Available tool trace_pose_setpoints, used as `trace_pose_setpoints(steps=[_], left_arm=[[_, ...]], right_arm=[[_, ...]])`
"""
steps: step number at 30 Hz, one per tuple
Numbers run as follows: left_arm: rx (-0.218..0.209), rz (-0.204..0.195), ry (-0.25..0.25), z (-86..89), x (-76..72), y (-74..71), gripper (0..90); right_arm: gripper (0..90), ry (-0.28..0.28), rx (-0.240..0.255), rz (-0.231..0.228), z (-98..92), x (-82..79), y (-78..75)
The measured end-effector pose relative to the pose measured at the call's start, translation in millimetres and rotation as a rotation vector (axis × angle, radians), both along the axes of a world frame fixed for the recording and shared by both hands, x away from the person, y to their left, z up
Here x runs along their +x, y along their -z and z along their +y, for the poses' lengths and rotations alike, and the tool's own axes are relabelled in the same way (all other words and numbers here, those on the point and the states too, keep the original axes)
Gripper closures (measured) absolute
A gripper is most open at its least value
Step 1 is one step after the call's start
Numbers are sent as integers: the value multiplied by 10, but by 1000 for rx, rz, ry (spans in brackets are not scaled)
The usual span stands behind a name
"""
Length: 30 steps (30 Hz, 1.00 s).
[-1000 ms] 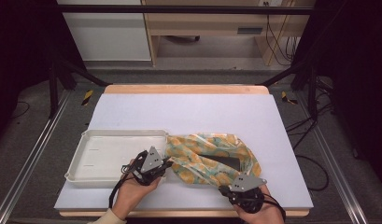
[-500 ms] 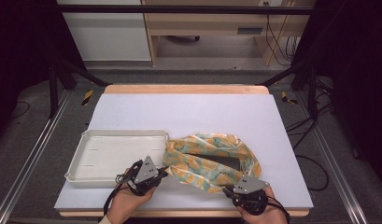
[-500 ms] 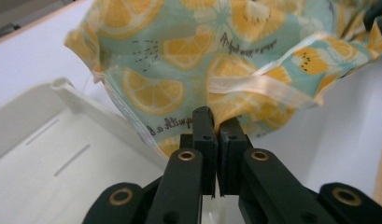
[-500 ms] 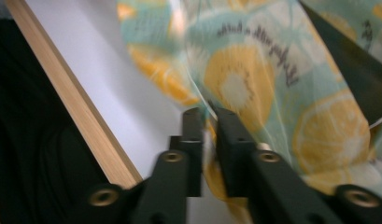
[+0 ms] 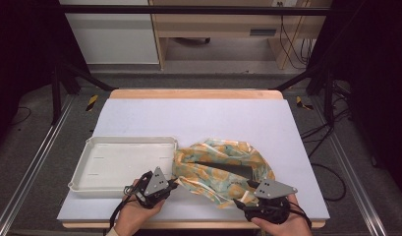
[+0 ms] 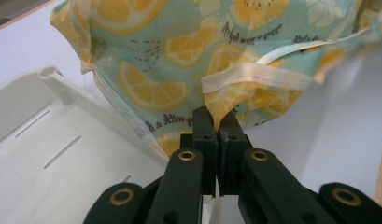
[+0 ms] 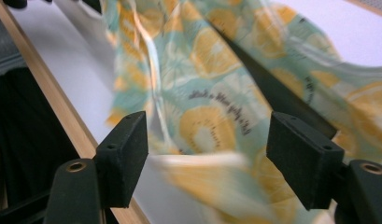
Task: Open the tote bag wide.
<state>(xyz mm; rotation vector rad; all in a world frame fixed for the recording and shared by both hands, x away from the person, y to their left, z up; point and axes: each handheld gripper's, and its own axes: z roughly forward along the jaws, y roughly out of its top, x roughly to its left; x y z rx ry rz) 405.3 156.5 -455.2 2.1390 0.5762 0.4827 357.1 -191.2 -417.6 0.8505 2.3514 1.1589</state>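
A teal cloth with a lemon-slice print (image 5: 223, 164) lies bunched on the white table mat, right of a white tray (image 5: 121, 162). My left gripper (image 5: 173, 185) is at the cloth's left edge, and in the left gripper view its jaws are shut on a fold of the lemon cloth (image 6: 188, 56) at the hem. My right gripper (image 5: 243, 200) is at the cloth's front right corner. Its jaws have just been opening and stand wide apart; the cloth (image 7: 212, 116) hangs blurred between them, touching neither pad.
The tray (image 6: 48, 154) is empty and sits at the front left of the mat. A wooden table edge (image 5: 193, 93) runs along the far side. The near wooden edge (image 7: 62, 107) is close under my right gripper.
The right gripper's jaws have opened off the cloth's corner and the hand has lifted slightly. Both hands pulled back toward the near edge. The left gripper keeps its hold.
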Motion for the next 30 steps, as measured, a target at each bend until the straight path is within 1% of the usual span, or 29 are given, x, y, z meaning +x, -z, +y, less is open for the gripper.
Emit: trace_pose_setpoints(steps=[4, 6, 7, 8, 9, 10, 11, 14, 16, 17, 20, 21, 24, 27, 29, 30], left_arm=[[5, 3, 4, -3, -11, 6, 885], [5, 1, 5, -6, -16, 5, 885], [5, 2, 5, -8, -17, 5, 885], [4, 2, 4, -11, -19, 5, 885], [3, 2, 7, -15, -22, 4, 885], [4, 2, 9, -18, -25, 3, 885], [7, 3, 12, -23, -31, 2, 886], [11, 4, 19, -36, -46, 4, 886], [14, 6, 24, -43, -58, 4, 885], [14, 7, 27, -46, -62, 5, 885], [20, 10, 33, -49, -71, 5, 886], [26, 15, 38, -54, -72, 8, 886], [32, 20, 43, -62, -68, 14, 886], [35, 24, 48, -68, -68, 19, 886], [40, 25, 49, -73, -74, 19, 886], [41, 25, 50, -75, -77, 18, 886]], right_arm=[[273, 15, 16, 3, -44, 64, -88], [262, 18, 13, 6, -33, 121, -121], [261, 17, 7, 12, 2, 207, -143], [261, 17, 7, 12, 2, 207, -143], [262, 19, 3, 20, 46, 317, -150], [262, 19, 3, 20, 46, 317, -150], [270, 22, -1, 20, 66, 358, -153], [293, 7, -4, 30, 159, 517, -160], [311, -4, -19, 38, 232, 609, -144], [323, -6, -19, 41, 258, 633, -132], [348, -16, -19, 39, 315, 657, -97], [371, -14, -13, 29, 346, 653, -66], [379, -15, -3, 27, 369, 639, -37], [378, -30, -13, 38, 391, 621, 20], [365, -26, -30, 49, 389, 621, 59], [365, -26, -30, 49, 389, 621, 59]])
